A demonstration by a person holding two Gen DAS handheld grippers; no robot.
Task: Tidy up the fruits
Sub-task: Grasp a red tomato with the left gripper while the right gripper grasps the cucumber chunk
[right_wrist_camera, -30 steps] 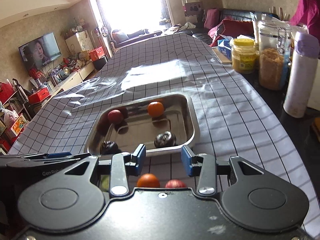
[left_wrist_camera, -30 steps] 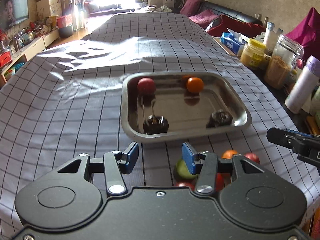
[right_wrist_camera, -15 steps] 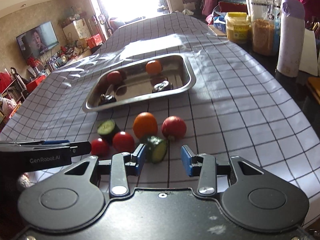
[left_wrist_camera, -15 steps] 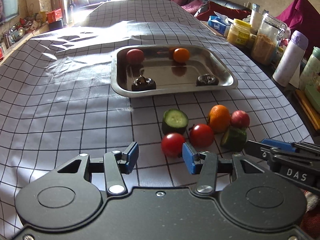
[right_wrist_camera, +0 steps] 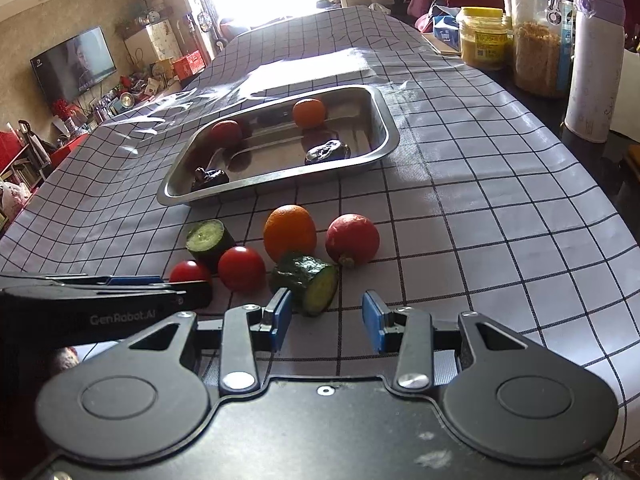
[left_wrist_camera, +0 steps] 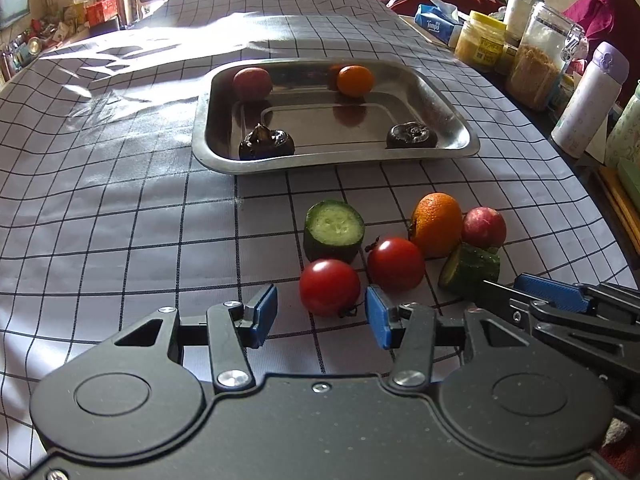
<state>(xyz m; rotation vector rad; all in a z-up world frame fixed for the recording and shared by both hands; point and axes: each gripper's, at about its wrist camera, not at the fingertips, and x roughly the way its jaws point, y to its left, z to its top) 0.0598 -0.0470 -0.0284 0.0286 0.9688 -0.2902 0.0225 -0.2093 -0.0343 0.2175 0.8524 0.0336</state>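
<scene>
A steel tray (left_wrist_camera: pixel 216 152) holds a red fruit (left_wrist_camera: pixel 252 83), an orange (left_wrist_camera: pixel 355 80) and two dark fruits (left_wrist_camera: pixel 266 144). On the checked cloth before it lie two cucumber pieces (left_wrist_camera: pixel 334 228), two tomatoes (left_wrist_camera: pixel 396 264), an orange (left_wrist_camera: pixel 437 224) and a red fruit (left_wrist_camera: pixel 483 227). My left gripper (left_wrist_camera: pixel 320 316) is open; the nearest tomato (left_wrist_camera: pixel 330 287) sits just ahead, partly between its tips, untouched. My right gripper (right_wrist_camera: pixel 326 318) is open and holds nothing; a cucumber piece (right_wrist_camera: pixel 308 280) lies by its left finger, with the orange (right_wrist_camera: pixel 290 232) and red fruit (right_wrist_camera: pixel 352 240) beyond.
Jars (right_wrist_camera: pixel 536 32), a yellow-lidded tub (right_wrist_camera: pixel 482 36) and a lilac flask (right_wrist_camera: pixel 594 64) stand along the table's right edge, with a tissue pack (left_wrist_camera: pixel 436 24) farther back. The two grippers sit close side by side. Checked cloth stretches left of the tray.
Both grippers have sunk and tipped down toward the cloth, bringing the loose fruit in front of the tray fully into view. Neither pair of jaws has changed its gap.
</scene>
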